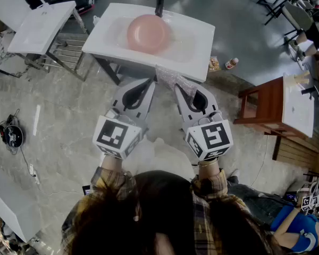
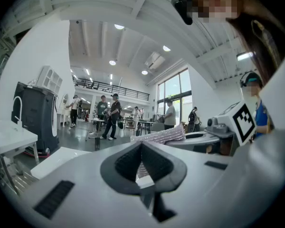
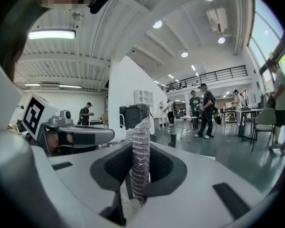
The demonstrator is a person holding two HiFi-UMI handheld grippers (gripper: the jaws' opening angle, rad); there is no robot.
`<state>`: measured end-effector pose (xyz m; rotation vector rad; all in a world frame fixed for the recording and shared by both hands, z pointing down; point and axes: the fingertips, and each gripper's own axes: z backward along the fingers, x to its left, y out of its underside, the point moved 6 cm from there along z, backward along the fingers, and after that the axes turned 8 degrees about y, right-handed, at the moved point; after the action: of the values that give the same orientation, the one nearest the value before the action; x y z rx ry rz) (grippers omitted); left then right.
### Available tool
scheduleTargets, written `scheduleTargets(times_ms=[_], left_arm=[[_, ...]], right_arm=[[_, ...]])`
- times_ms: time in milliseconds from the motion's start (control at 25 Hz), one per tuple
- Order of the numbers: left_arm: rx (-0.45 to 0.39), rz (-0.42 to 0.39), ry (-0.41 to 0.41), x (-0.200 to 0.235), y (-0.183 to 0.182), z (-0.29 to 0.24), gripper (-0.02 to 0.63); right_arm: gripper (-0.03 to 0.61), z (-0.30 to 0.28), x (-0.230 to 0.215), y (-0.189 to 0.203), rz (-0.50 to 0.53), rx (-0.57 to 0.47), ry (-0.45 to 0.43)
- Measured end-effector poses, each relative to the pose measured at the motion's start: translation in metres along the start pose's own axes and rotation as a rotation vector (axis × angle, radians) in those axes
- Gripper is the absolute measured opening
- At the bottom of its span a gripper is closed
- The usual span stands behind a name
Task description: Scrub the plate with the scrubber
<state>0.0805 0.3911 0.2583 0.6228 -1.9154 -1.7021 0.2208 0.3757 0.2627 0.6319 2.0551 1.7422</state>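
**Head view.** The pink plate (image 1: 149,33) lies in the basin of the white sink (image 1: 202,62), below the black faucet (image 1: 158,4). The left tool (image 1: 148,85) and the right tool (image 1: 179,89) are held side by side just before the sink's near rim, close to level and tipped slightly down. Both are apart from the plate. The scrubber (image 1: 173,79), a silvery crinkled mesh, sticks out of the right tool's tip beside the rim. The plate looks rigid and smooth, so it would probably slide in the basin under a push. Its raised edge is the likely place to steady it.

**Left gripper view.** The left tool's (image 2: 141,148) jaws are pressed together with nothing between them. The scrubber (image 2: 164,136) shows beyond them, carried by the other tool. This hand is free, and I judge it could pin the plate.

**Right gripper view.** The right tool (image 3: 140,175) is clamped on the scrubber (image 3: 140,146), which stands as a thin crumpled column between the pads. It looks light, soft and easily crushed. It is pinched low down, so most of its length is free to bend and flatten against the plate. The left tool (image 3: 71,137) hangs just beside it.
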Motion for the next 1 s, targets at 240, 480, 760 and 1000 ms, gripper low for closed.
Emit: scheduleTargets(times_ms=[240, 480, 760, 1000], left_arm=[[-0.009, -0.003, -0.001, -0.001, -0.001, -0.008, 0.017], [-0.010, -0.005, -0.020, -0.006, 0.001, -0.008, 0.017], [-0.005, -0.001, -0.046, -0.012, 0.009, 0.001, 0.017], [-0.014, -0.005, -0.058, 0.000, 0.008, -0.003, 0.016]], right_arm=[[0.082, 0.000, -0.008, -0.001, -0.002, -0.002, -0.008], [0.083, 0.002, -0.012, 0.003, -0.022, -0.003, -0.027], [0.084, 0.006, -0.008, 0.010, -0.024, 0.000, -0.052], [0.084, -0.005, -0.012, 0.012, -0.031, 0.008, -0.055]])
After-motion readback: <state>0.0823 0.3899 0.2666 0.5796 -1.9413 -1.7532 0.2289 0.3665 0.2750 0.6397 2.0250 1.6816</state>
